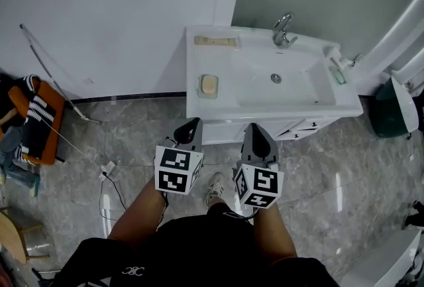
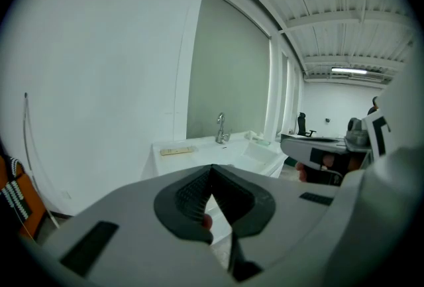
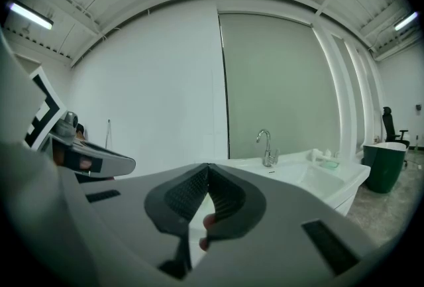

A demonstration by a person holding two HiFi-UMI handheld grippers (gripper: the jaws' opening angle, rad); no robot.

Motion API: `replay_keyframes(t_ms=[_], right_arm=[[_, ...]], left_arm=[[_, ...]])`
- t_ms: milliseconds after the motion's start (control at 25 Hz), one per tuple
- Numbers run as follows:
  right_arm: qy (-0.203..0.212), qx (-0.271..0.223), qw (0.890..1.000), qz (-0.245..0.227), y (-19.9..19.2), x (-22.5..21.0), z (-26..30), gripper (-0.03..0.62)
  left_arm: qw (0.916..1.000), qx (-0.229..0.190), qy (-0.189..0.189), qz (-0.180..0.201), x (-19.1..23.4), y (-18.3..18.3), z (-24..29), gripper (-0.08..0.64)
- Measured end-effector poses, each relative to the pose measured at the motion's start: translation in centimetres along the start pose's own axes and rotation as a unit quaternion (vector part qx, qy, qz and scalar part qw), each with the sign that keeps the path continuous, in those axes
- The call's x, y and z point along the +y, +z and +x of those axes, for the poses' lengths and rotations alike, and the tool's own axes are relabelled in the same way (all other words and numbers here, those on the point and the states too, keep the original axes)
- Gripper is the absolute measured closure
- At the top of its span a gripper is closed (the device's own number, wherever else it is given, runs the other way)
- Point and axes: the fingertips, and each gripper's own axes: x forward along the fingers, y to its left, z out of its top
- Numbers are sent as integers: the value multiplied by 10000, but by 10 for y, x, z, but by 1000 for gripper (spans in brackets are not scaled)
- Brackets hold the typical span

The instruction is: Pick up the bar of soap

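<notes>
The pale yellow bar of soap [image 1: 209,85] lies in a small dish on the left ledge of the white washbasin [image 1: 265,107]. My left gripper [image 1: 187,128] and right gripper [image 1: 258,136] hover side by side over the floor just in front of the basin, pointing toward it. The soap is a short way beyond the left one. Both are shut with nothing between the pads. In the left gripper view the closed jaws [image 2: 211,170] hide the soap, and the basin [image 2: 199,158] shows beyond them. The right gripper view shows closed jaws [image 3: 207,168] before the basin [image 3: 311,176].
A flat beige strip [image 1: 215,41] lies at the basin's back left, and a chrome faucet [image 1: 283,28] stands at the back. A small green item [image 1: 338,73] rests on the right rim. A dark green bin [image 1: 391,107] stands at the right. Orange and black fabric [image 1: 36,116] and a cable [image 1: 109,173] lie on the floor at the left.
</notes>
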Motion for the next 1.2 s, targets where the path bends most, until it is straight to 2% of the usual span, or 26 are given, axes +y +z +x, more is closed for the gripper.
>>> replay_keyframes(t_ms=[400,640,840,1200], right_arm=[[86,103,9999,-3,13,-45,64,588],[207,217,9994,152,10,-70,92,588],[392,256,9984,314,13,-85,114,588],[752,354,9965,112,8,-78,135,588]], left_arm=[[9997,138,131,-122,8,27,72,559],[9991,321,245,-125,8,26,107,558],[9980,421,451,-132,15,30,122,558],[9958,446,768,-219,31,35,130,559]])
